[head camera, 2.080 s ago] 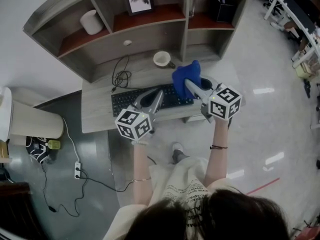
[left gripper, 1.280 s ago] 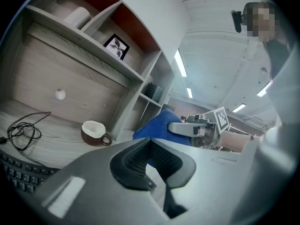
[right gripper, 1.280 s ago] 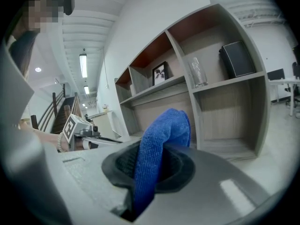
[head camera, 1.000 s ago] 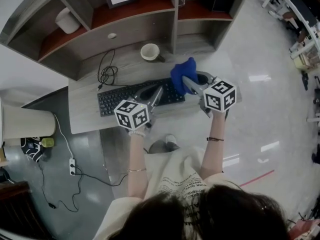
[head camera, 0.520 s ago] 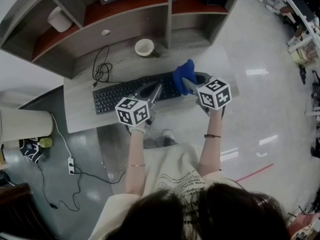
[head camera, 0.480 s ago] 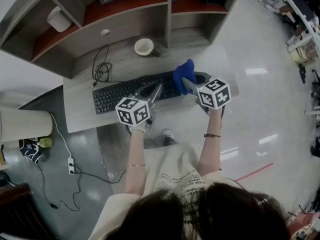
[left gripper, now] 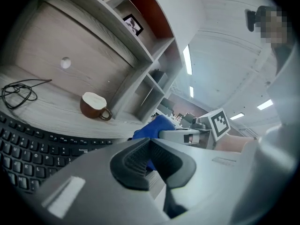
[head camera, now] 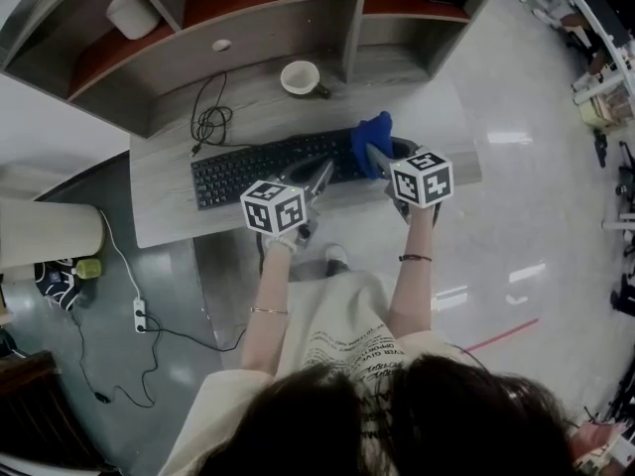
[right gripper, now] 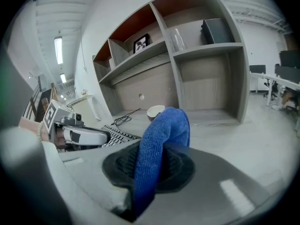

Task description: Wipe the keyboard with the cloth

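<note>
Pinching logged | soft, limp cloth (right gripper: 161,139) was held mid-fold by right gripper (head camera: 379,159) | left gripper (left gripper: 149,146) was closed, empty

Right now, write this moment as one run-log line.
right gripper: shut on blue cloth | left gripper: shut, empty | blue cloth: at keyboard right end

Probably an office: desk (head camera: 164,206) with keyboard (head camera: 263,167), shelf hutch (head camera: 273,30), workstations (head camera: 595,23) beyond.
</note>
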{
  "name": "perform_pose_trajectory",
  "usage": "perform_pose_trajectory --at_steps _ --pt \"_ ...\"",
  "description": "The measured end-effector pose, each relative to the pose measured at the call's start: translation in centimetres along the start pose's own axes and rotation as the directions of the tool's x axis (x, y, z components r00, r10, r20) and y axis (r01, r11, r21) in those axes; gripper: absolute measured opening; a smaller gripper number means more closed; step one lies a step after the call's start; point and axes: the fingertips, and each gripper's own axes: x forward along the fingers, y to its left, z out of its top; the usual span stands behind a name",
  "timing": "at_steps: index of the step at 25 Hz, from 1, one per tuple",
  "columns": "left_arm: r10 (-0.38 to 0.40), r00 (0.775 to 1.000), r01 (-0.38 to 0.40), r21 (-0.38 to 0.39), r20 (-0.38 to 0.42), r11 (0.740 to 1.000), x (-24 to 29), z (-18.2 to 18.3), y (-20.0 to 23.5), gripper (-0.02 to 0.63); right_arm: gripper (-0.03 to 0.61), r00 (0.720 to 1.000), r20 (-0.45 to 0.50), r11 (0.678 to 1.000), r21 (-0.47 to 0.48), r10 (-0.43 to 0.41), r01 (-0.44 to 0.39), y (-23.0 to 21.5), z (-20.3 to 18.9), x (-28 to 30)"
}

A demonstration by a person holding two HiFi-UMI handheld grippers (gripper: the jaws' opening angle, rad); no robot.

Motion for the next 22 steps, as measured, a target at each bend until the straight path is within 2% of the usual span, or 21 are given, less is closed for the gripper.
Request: perform_pose_trajectory --at_steps 6,22 --pt "-0.020 0.998 0.021 0.018 -0.056 1.000 -1.5 -1.1 0.8 -0.003 0.052 0.999 0.015 0.998 0.057 -0.031 0.030 1.4 -0.3 1.6" --pt "-0.033 0.995 0.033 0.000 -0.089 0.999 -4.2 -1.9 2.9 -0.003 0.052 0.998 0.028 0.994 0.097 -0.061 0.058 3.5 -0.9 3.3"
